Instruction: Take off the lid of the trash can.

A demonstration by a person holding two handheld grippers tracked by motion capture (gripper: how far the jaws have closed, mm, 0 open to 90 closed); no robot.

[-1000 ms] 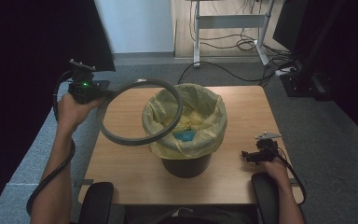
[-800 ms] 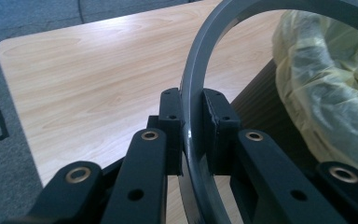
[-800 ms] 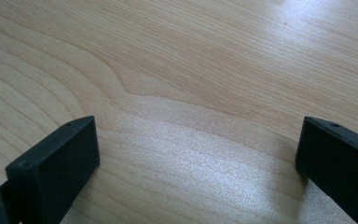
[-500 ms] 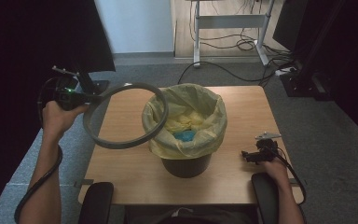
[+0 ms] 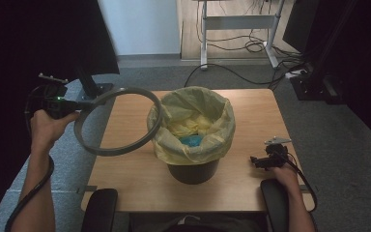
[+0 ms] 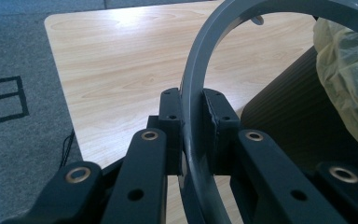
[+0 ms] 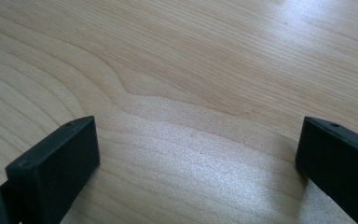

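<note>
Left gripper (image 6: 193,135) pinches the grey ring (image 5: 118,121) at its near rim — looks rigid, light, slick; bin (image 5: 193,169) sits beyond. Right gripper (image 7: 198,158) spread, idle.

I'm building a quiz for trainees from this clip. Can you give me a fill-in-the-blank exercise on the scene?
1. The left gripper is shut on the grey ____.
2. The bin is lined with a ____ bag.
3. The right gripper has its jaws ____ over the table.

Missing words: ring; yellow; open
</note>
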